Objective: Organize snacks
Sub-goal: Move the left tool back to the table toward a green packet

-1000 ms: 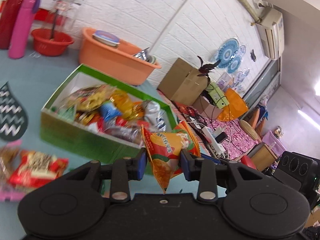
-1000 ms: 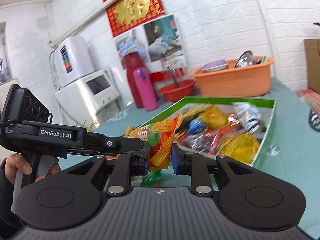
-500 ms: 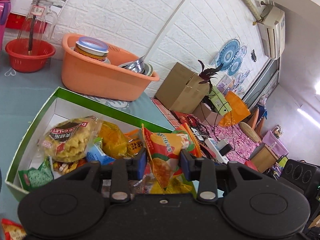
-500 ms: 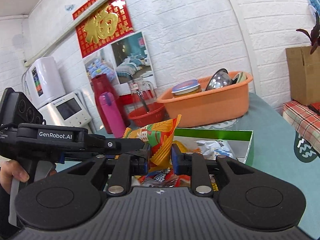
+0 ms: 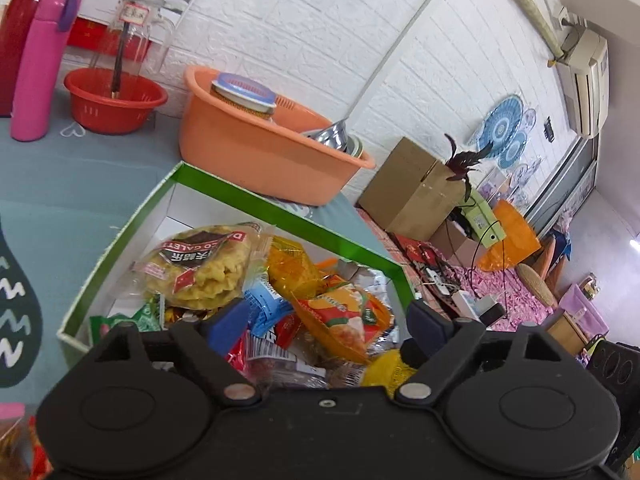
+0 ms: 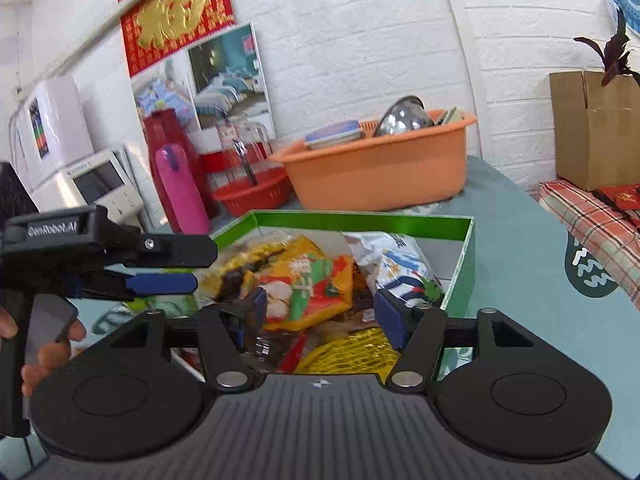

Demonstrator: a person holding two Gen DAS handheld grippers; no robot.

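Observation:
A green-rimmed box on the blue-grey table holds several snack packets. An orange chip packet lies on top of the pile, free of both grippers. My left gripper is open just above the packet, its jaws wide apart. My right gripper is open too, over the box from the other side. The left gripper also shows in the right wrist view, at the box's left edge. A yellow biscuit packet lies in the box's far left.
An orange basin with bowls stands behind the box. A red basket, a pink bottle and a red flask stand further left. More snacks lie on the table at the lower left. A cardboard box stands beyond the table's right edge.
Both grippers carried the orange chip packet over the box, then opened. The packet dropped onto the pile in the box.

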